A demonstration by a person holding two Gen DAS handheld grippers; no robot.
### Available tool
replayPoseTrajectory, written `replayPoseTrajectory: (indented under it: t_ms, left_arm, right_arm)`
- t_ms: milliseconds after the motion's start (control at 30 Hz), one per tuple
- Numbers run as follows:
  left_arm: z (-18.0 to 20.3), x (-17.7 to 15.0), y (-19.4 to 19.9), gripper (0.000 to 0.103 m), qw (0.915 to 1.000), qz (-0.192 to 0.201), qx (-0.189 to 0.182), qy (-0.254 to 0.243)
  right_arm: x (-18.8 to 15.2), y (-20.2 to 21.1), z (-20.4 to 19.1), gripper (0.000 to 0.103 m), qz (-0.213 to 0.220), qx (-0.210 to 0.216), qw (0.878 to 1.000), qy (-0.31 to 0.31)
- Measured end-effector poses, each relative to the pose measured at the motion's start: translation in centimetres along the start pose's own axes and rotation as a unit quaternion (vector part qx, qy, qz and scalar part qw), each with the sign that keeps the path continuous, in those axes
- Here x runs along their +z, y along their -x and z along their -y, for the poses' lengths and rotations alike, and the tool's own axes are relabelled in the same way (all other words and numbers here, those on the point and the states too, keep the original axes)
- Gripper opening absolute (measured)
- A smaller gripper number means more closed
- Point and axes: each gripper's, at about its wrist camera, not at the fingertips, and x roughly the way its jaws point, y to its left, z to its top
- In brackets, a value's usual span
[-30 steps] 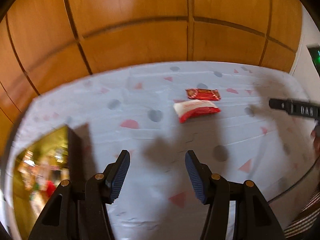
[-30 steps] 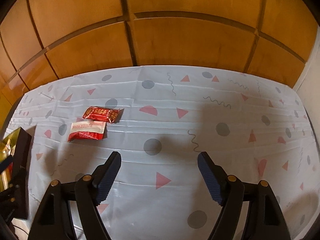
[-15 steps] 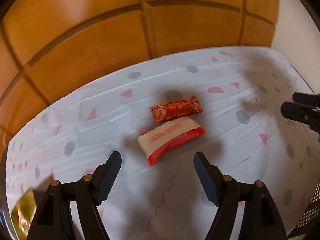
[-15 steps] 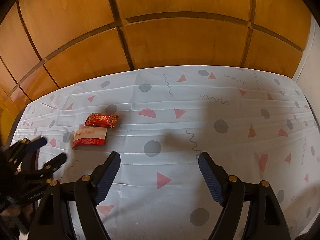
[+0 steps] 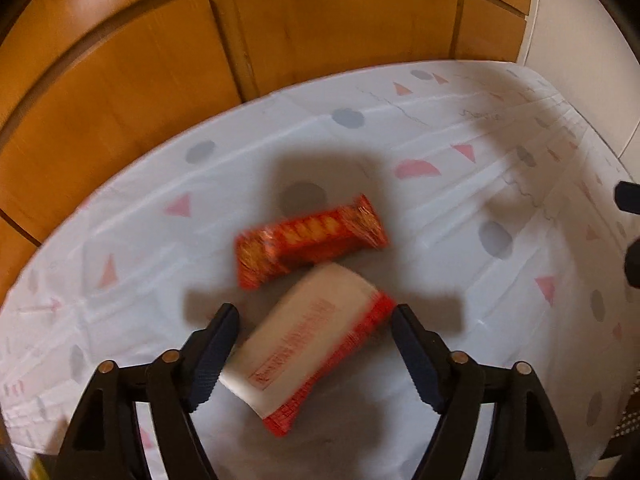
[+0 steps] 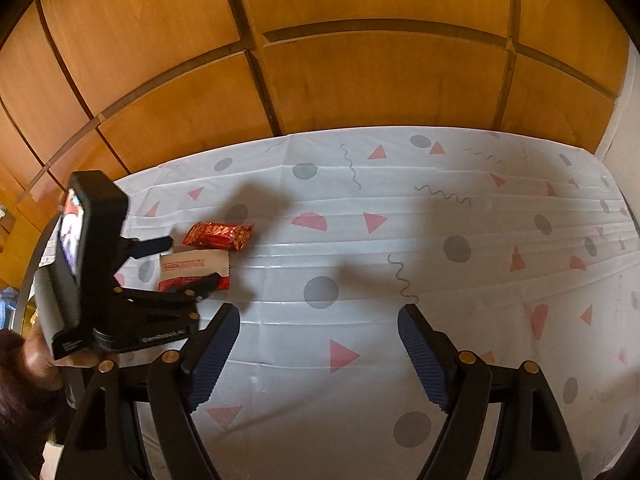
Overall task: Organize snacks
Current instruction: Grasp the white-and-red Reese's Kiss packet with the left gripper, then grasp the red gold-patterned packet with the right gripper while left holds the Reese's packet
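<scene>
A white and red snack packet (image 5: 308, 344) lies on the patterned tablecloth (image 5: 480, 280), between the fingers of my open left gripper (image 5: 316, 356). A red and gold snack packet (image 5: 308, 240) lies just beyond it. In the right wrist view the left gripper (image 6: 188, 264) straddles the white packet (image 6: 192, 264), with the red packet (image 6: 220, 235) beside it. My right gripper (image 6: 320, 356) is open and empty over the cloth, to the right of the snacks.
Wooden wall panels (image 6: 360, 60) stand behind the table's far edge. A white wall (image 5: 580, 40) is at the right. The right gripper's tip (image 5: 630, 200) shows at the right edge of the left wrist view.
My left gripper has moved forward and down from beside the box to the two packets, so the white packet now lies between its fingers. The right gripper has hardly moved.
</scene>
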Motion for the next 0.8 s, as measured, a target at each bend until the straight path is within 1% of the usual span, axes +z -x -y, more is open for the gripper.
replayPoseTrajectory:
  t_ms: [33, 67, 133, 167, 233, 333, 400, 433, 533, 633, 700, 800]
  left_arm:
    - [0.2, -0.3, 0.3, 0.063, 1.0000, 0.005, -0.002, 0.004]
    - [0.5, -0.6, 0.6, 0.058, 1.0000, 0.005, -0.004, 0.006]
    - [1.1, -1.3, 1.2, 0.041, 0.9999, 0.001, -0.007, 0.015]
    - [1.4, -1.7, 1.5, 0.036, 0.9998, -0.001, -0.008, 0.018]
    - [2.0, -2.8, 2.4, 0.036, 0.9996, -0.007, -0.019, 0.021]
    - [3.0, -4.7, 3.6, 0.036, 0.9989, -0.014, -0.023, 0.037]
    - [3.4, -6.2, 4.5, 0.035, 0.9972, -0.018, -0.033, 0.064]
    - [3.5, -6.8, 4.9, 0.035, 0.9968, -0.019, -0.032, 0.071]
    - [3.9, -9.3, 6.3, 0.036, 0.9946, -0.018, -0.016, 0.101]
    - [4.1, -11.2, 7.3, 0.036, 0.9923, -0.011, 0.019, 0.122]
    - [4.3, -12.9, 8.1, 0.037, 0.9901, 0.007, 0.038, 0.135]
    - [4.6, -14.4, 8.4, 0.039, 0.9887, 0.049, 0.045, 0.134]
  right_arm:
    - [0.0, 0.0, 0.0, 0.082, -0.001, 0.001, 1.000, 0.001]
    - [0.0, 0.0, -0.1, 0.082, -0.001, 0.002, 1.000, 0.002]
    - [-0.1, 0.0, -0.3, 0.082, -0.002, 0.003, 1.000, 0.004]
    - [-0.1, 0.0, -0.4, 0.082, -0.002, 0.003, 1.000, 0.006]
    - [-0.2, 0.1, -0.7, 0.082, 0.000, 0.003, 1.000, 0.011]
    - [-0.2, 0.1, -0.7, 0.082, 0.002, -0.001, 1.000, 0.014]
    - [-0.3, 0.1, -0.7, 0.082, 0.003, -0.004, 1.000, 0.014]
    - [-0.3, 0.1, -0.6, 0.082, 0.004, -0.006, 1.000, 0.013]
    - [-0.4, 0.1, -0.5, 0.082, 0.004, -0.011, 1.000, 0.013]
    - [-0.5, -0.1, -0.5, 0.082, 0.001, -0.016, 1.000, 0.018]
    - [-0.6, -0.4, -0.6, 0.082, -0.002, -0.021, 1.000, 0.023]
    - [-0.6, -0.6, -0.7, 0.082, -0.004, -0.023, 0.999, 0.028]
